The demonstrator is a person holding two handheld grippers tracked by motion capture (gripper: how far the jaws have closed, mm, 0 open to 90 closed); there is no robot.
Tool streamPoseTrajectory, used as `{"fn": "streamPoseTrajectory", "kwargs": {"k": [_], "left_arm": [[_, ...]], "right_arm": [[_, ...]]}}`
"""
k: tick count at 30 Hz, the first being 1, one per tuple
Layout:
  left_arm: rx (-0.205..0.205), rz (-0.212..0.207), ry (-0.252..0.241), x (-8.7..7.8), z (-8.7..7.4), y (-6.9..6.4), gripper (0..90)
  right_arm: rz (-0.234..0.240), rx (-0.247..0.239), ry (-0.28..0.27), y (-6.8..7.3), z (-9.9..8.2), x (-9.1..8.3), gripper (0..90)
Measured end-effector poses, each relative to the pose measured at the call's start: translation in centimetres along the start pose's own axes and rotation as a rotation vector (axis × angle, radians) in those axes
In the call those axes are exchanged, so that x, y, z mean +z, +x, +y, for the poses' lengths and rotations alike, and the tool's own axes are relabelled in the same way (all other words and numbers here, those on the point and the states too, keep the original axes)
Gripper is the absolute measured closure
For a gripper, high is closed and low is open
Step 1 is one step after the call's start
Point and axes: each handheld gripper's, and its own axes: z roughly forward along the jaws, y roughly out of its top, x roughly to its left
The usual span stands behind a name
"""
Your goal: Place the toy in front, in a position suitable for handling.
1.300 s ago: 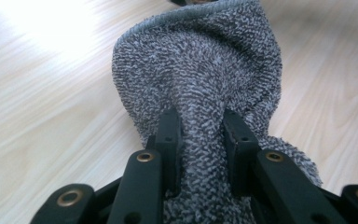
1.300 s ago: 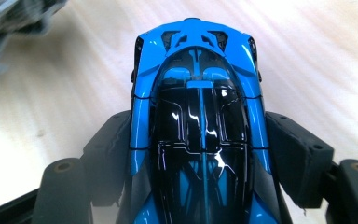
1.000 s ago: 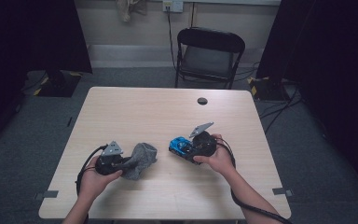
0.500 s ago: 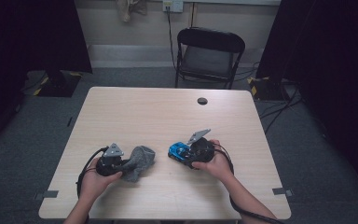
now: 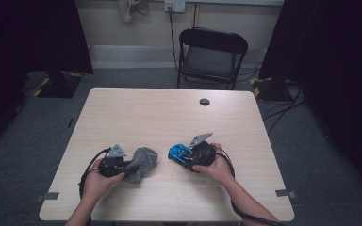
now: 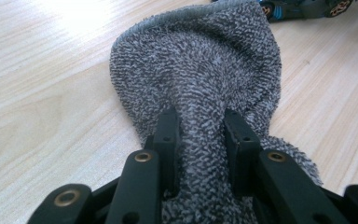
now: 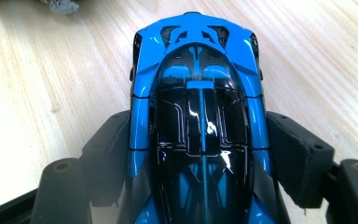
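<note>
Since the earlier frame, the right gripper (image 5: 181, 154) is sitting slightly nearer the person, clamping the blue toy car (image 7: 198, 116) by its sides on the counter (image 5: 169, 113). The left gripper (image 6: 200, 135) is pinching the grey sock (image 6: 200, 65), lying just beside the car.

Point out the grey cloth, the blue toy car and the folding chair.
grey cloth (image 6: 200, 60): left gripper view, on the bunched fabric ahead of the jaws.
blue toy car (image 7: 196, 93): right gripper view, on its roof.
folding chair (image 5: 210, 60): high view, on the seat.
</note>
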Motion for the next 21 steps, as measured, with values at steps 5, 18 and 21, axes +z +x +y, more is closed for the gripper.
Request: {"fn": "streamPoseTrajectory", "kwargs": {"k": [5,18,21], "left_arm": [[-0.008,-0.008,0.001,0.14,-0.07,0.08,70.5],[-0.016,-0.013,0.006,0.24,-0.17,0.19,70.4],[-0.018,-0.015,0.002,0.28,-0.22,0.17,70.2]], "right_arm": [[-0.005,-0.011,0.005,0.03,0.26,0.19,27.8],[-0.005,0.002,-0.004,0.06,0.51,0.51,27.3],[-0.016,-0.015,0.004,0.23,0.60,0.48,26.7]]}}
